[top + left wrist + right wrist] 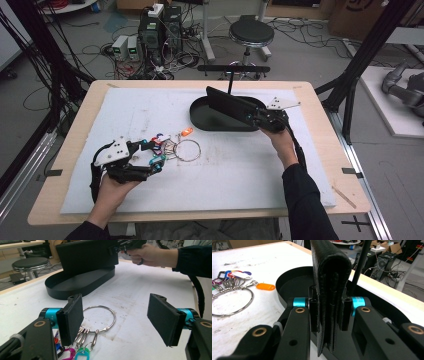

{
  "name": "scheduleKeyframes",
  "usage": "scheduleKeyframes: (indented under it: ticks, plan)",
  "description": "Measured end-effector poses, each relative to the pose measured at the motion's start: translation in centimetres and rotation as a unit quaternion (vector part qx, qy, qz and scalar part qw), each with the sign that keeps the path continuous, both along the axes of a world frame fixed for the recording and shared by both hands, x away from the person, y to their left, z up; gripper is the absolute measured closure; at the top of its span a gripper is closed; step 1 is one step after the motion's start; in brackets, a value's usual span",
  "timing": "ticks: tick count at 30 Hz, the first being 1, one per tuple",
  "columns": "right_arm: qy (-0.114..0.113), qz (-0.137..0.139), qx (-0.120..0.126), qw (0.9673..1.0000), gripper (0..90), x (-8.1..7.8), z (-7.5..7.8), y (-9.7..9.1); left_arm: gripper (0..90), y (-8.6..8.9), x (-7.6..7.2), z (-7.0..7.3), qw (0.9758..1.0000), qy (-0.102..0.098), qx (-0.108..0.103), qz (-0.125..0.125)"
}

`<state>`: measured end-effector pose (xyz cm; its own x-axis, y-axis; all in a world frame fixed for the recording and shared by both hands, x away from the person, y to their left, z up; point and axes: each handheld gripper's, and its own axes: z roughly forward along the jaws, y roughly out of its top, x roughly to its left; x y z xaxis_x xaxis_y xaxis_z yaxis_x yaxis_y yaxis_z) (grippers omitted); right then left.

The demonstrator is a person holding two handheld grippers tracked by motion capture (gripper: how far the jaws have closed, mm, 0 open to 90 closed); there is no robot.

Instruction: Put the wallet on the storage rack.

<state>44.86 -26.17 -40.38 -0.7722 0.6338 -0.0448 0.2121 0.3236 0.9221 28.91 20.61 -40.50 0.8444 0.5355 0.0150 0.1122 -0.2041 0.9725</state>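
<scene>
- Black folded leather wallet [329, 290] stands on edge between the jaws of your right gripper [329, 312], which is clamped tight on it, directly over the black oval tray [200, 117].
- In the high view the wallet [230, 104] slants across the tray, with your right gripper [256, 117] at the tray's near right rim.
- Your left gripper [117, 317] has its jaws spread wide and grips nothing.
- Between and just ahead of those jaws lies a large metal key ring [100, 318] with keys and coloured plastic tags, flat on the white mat [235, 170] covering the wooden desk [65, 145].
- An orange tag [265, 286] lies on the mat between the ring and the tray.
</scene>
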Motion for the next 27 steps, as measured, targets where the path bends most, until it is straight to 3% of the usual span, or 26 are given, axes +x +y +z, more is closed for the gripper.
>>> scheduleKeyframes:
  ticks: [1, 3, 5, 6, 10, 27]
  plan:
    - [0.013, 0.003, 0.0, 0.9999, 77.1, 0.3, 0.2, 0.1, 29.0, 0.0, 0.0, 0.0, 1.0, 0.0, 0.0, 0.0]
    - [0.006, 0.011, -0.024, 0.9996, 77.1, 0.7, 0.7, 0.7, 29.0, -0.1, 0.0, 0.0, 1.0, 0.0, -0.001, -0.001]
    - [-0.008, 0.015, -0.029, 0.9994, 77.1, 0.9, 1.0, 1.1, 29.0, -0.1, 0.0, 0.1, 1.0, 0.0, 0.0, -0.002]
    - [0.001, 0.017, -0.025, 0.9996, 77.1, 1.2, 1.1, 1.3, 29.0, -0.1, -0.1, 0.0, 1.0, 0.0, -0.001, -0.004]
    - [0.001, 0.023, -0.037, 0.999, 77.1, 1.9, 1.0, 2.1, 29.0, 0.0, -0.3, 0.0, 1.0, -0.001, 0.0, -0.006]
    - [0.02, 0.013, -0.027, 0.9994, 75.9, 3.7, -1.1, 1.6, 29.0, 0.4, -1.3, 0.0, 1.0, -0.006, 0.0, -0.003]
